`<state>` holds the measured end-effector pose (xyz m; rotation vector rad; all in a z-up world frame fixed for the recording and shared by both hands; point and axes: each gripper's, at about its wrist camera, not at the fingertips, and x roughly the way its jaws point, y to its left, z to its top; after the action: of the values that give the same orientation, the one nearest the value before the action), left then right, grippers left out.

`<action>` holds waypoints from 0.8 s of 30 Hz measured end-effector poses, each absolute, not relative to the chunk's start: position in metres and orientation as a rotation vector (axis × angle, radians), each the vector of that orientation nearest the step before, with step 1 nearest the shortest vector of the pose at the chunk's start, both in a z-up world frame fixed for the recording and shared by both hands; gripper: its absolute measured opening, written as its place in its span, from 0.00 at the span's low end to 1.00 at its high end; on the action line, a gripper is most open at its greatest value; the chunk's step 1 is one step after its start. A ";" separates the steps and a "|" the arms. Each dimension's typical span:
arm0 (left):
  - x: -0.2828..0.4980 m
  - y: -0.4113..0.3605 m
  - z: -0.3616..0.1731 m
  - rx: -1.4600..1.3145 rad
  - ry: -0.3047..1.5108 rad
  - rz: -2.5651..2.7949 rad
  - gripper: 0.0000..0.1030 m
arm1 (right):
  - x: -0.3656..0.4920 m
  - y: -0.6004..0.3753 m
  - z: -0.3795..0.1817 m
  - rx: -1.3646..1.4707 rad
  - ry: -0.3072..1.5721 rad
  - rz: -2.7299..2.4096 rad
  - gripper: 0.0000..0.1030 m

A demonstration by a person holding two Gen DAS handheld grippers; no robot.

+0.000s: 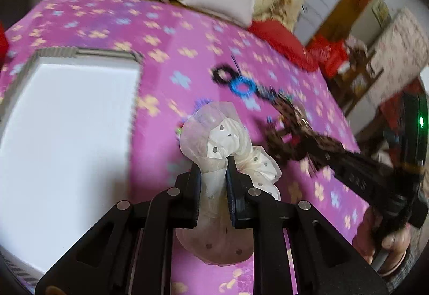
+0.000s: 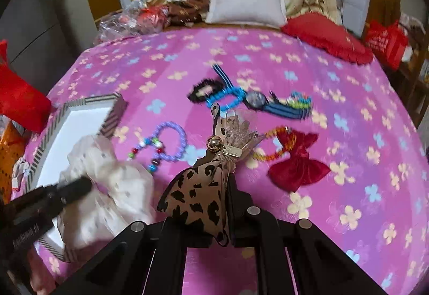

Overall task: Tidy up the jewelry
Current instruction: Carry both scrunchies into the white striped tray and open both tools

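Lifting scrunchie [image 1: 228,144] beside box rim [image 1: 136,59]

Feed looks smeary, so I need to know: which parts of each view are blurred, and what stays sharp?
Left wrist view: pink flowered bedspread and beaded bracelets smear; white dotted scrunchie stays sharp. Right wrist view: leopard-print bow sharp, the scrunchie blurred.

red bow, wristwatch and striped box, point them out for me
red bow [image 2: 297,169], right wrist view, its velvet middle
wristwatch [image 2: 256,99], right wrist view, its round face
striped box [image 1: 64,52], left wrist view, its far rim
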<state>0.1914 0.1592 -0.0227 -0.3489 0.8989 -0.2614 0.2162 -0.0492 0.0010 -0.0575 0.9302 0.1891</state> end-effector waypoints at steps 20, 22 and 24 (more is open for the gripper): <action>0.233 0.344 -0.031 -0.507 0.804 0.216 0.15 | 0.237 0.161 0.030 -0.341 0.868 0.480 0.07; 0.242 0.348 -0.040 -0.513 0.828 0.233 0.15 | 0.247 0.178 0.021 -0.358 0.872 0.486 0.07; 0.251 0.352 -0.046 -0.505 0.842 0.251 0.15 | 0.260 0.192 0.009 -0.364 0.887 0.489 0.07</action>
<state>0.2512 0.3517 -0.0464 -0.5050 0.8421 0.2505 0.2602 0.1922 0.0094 -0.3642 0.8874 0.4888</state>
